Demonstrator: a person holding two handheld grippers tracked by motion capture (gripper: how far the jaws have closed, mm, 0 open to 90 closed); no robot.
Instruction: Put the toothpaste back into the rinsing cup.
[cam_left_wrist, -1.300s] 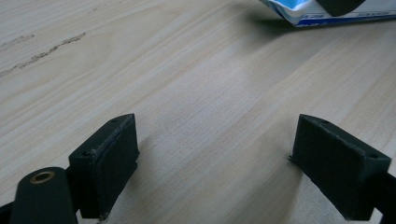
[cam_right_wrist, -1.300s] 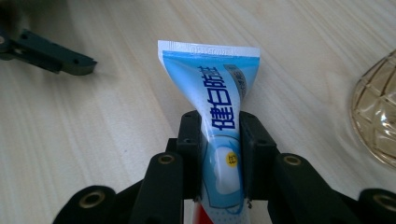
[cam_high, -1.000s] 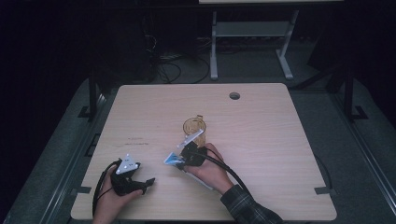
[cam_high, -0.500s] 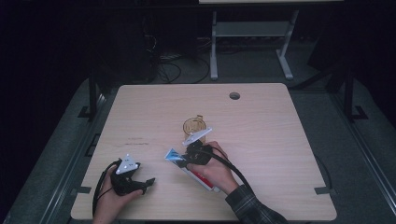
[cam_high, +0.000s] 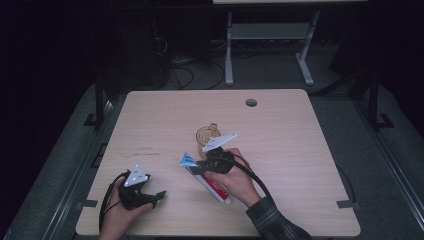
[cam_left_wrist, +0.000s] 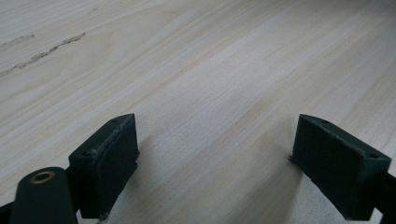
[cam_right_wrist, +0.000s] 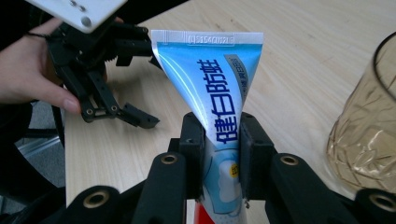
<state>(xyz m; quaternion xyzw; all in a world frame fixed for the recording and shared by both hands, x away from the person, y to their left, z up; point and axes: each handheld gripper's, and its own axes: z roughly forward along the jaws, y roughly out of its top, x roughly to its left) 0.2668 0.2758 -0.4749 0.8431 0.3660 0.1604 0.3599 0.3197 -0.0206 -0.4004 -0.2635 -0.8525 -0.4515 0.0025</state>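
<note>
My right gripper is shut on a blue, white and red toothpaste tube at the table's middle front. In the right gripper view the jaws pinch the tube across its middle, with the flat crimped end pointing up and away. The tube's red end sticks out under the right hand. An amber glass cup stands just behind the right gripper, and it appears close at the right edge. My left gripper rests at the front left, open over bare wood.
The light wooden table has a round cable hole near its far edge. Faint scratch marks lie left of centre. Beyond the table, a dark floor holds cables and a white desk frame.
The right hand has turned a little with the tube, so the red end now shows beneath it. The left gripper has stayed in place.
</note>
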